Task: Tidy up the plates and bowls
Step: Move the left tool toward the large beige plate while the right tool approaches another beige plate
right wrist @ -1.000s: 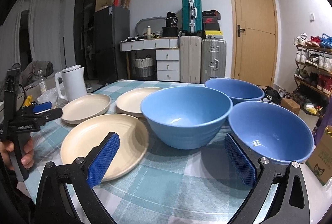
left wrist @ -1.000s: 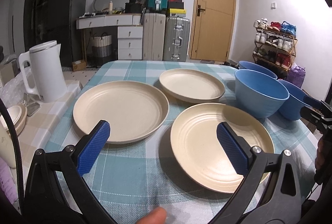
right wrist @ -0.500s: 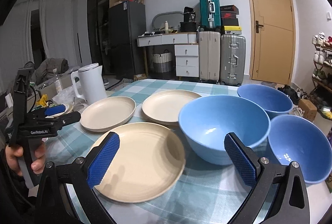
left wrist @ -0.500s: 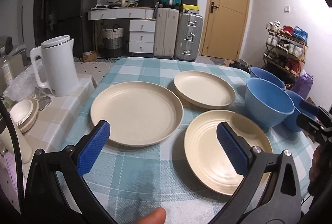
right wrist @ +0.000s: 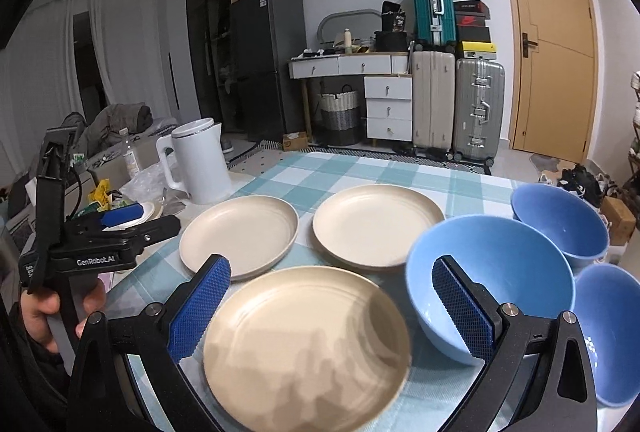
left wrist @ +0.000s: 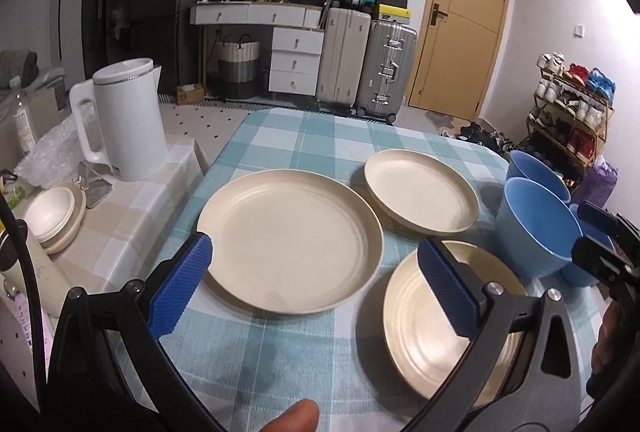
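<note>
On the checked desk point(right wrist: 360, 168) nothing is stacked yet: three cream plates point(right wrist: 306, 346) lie apart, three blue bowls point(right wrist: 490, 282) at three o'clock. Left gripper point(left wrist: 316, 290) and right gripper point(right wrist: 330, 306) hover, fingers spread, empty.

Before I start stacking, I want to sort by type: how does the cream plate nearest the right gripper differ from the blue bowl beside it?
The cream plate is shallow and nearly flat, while the blue bowl is deep with tall sloping walls. The plate is cream and the bowl is blue. The plate lies between the right gripper's open fingers; the bowl sits behind the right-hand one. Both are round, upright, empty, and rest on the checked tablecloth.
</note>
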Demonstrator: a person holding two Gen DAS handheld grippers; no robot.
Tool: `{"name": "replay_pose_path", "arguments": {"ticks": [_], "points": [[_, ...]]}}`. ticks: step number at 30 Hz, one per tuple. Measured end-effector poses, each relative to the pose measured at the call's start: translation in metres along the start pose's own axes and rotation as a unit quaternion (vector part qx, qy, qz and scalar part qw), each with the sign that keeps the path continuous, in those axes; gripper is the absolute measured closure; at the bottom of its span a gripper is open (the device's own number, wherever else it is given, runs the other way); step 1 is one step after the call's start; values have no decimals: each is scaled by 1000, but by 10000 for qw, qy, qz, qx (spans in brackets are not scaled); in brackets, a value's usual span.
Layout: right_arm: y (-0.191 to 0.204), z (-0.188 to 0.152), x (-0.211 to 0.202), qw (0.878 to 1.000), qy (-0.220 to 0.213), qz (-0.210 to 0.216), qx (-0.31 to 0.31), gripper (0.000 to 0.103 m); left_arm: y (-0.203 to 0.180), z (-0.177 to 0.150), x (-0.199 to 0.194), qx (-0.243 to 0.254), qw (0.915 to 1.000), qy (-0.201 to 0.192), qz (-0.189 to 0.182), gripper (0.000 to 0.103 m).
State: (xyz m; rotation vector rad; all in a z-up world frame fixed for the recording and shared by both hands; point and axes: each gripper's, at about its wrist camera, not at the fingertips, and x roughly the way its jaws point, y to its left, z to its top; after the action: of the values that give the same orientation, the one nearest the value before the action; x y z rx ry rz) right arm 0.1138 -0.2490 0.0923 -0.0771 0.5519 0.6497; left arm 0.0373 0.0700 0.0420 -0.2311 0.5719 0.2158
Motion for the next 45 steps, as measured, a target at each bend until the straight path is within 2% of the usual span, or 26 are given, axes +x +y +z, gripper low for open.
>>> {"name": "replay_pose_path", "arguments": {"ticks": [11,14,20,28,32,38,42,44,45], "points": [[19,27,43,9994,324,25,-104,0,31,18,57,-366,9977,497,273,0],[26,32,55,9991,385,68,-163,0,44,16,70,-498,9970,578,157,0],[36,37,87,9975,673,162,-172,0,68,7,87,-671,9941,762,373,0],[42,36,137,9928,1105,461,24,0,97,-3,101,-981,9899,938,409,0],[48,34,164,9902,1346,343,-112,0,109,-12,113,-1133,9857,1131,531,0],[51,28,200,9840,1723,443,-28,0,119,-21,127,-1264,9808,1379,543,0],[54,24,220,9796,1946,498,110,0,120,-23,128,-1266,9803,1413,548,0],[55,22,226,9780,2022,501,133,3,120,-24,128,-1259,9799,1446,549,0],[56,21,231,9767,2071,553,112,8,121,-24,128,-1298,9792,1459,559,0]]}}
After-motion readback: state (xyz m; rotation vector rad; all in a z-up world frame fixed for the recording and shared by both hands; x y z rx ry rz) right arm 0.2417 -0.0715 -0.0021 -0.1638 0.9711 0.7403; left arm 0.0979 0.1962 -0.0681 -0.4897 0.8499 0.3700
